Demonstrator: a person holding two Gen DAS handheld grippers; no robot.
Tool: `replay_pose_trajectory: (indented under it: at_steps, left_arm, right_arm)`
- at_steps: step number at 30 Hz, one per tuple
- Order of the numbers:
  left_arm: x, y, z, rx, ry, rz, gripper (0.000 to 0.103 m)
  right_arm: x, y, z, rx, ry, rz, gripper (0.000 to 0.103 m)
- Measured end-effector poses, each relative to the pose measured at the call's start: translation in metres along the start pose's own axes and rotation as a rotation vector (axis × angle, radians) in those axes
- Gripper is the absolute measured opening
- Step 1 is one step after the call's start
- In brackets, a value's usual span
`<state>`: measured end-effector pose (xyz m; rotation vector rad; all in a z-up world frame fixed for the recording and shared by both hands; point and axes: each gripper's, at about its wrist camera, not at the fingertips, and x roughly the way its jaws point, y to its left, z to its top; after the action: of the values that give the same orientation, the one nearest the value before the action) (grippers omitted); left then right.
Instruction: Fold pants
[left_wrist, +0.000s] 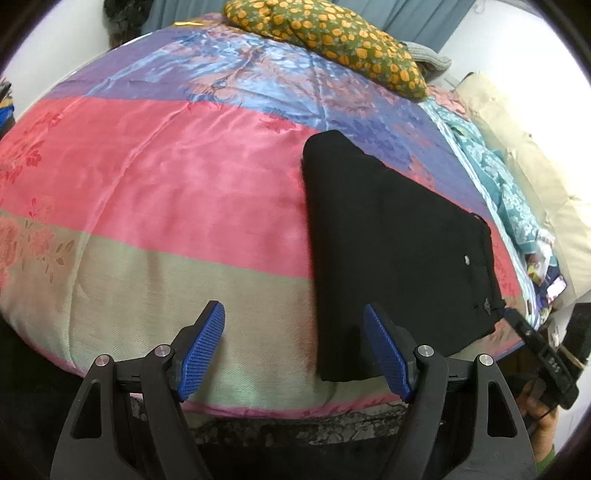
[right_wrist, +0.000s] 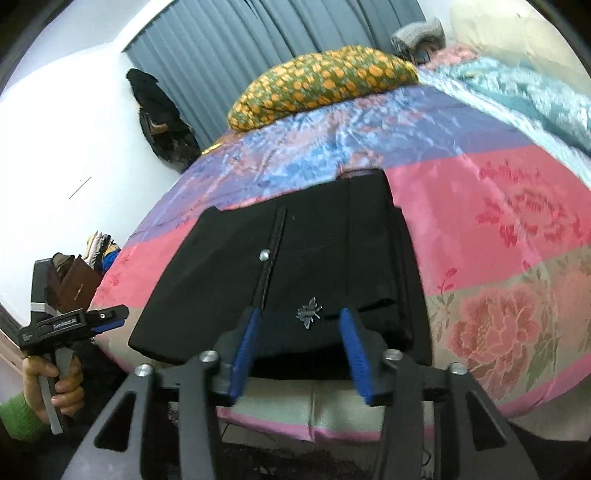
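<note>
Black pants (left_wrist: 391, 236) lie folded into a flat rectangle on the striped satin quilt (left_wrist: 166, 177), near the bed's front edge. In the right wrist view the pants (right_wrist: 314, 251) show a button, a seam and a small silver emblem. My left gripper (left_wrist: 295, 325) is open and empty, hovering over the quilt just left of the pants' near corner. My right gripper (right_wrist: 299, 325) is open and empty, its blue fingers above the pants' near edge. The left gripper also shows in the right wrist view (right_wrist: 110, 317), held in a hand off the bed's edge.
A green pillow with orange spots (left_wrist: 325, 37) lies at the far end of the bed. A teal floral cloth (left_wrist: 498, 177) and a cream cushion (left_wrist: 524, 155) lie along the right side. A grey curtain (right_wrist: 258, 48) and a hanging dark bag (right_wrist: 159, 114) are behind.
</note>
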<state>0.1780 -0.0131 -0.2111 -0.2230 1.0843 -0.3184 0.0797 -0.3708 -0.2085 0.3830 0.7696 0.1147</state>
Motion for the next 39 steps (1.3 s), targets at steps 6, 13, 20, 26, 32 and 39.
replay_pose_trajectory:
  at_steps: [6,13,20,26,32,39]
  left_arm:
    - [0.003,0.003,0.008,-0.015,0.02,-0.044,0.078]
    - [0.037,0.002,0.045,-0.013,0.164,-0.186,0.078]
    - [0.074,-0.013,0.061,0.035,0.269,-0.193,0.078]
    - [0.087,-0.024,0.065,0.045,0.291,-0.223,0.078]
    - [0.092,-0.038,0.067,0.045,0.282,-0.238,0.026]
    - [0.059,-0.07,0.063,0.178,0.18,-0.081,0.02]
  right_arm:
    - [-0.011,-0.02,0.009,0.103,-0.037,0.057,0.047]
    - [0.01,-0.096,0.05,0.319,0.13,0.133,0.059]
    - [0.071,-0.135,0.068,0.379,0.312,0.206,0.06]
    - [0.107,-0.141,0.063,0.418,0.416,0.325,0.075]
    - [0.118,-0.119,0.063,0.356,0.451,0.355,0.061]
    - [0.099,-0.071,0.079,0.13,0.468,0.227,0.036]
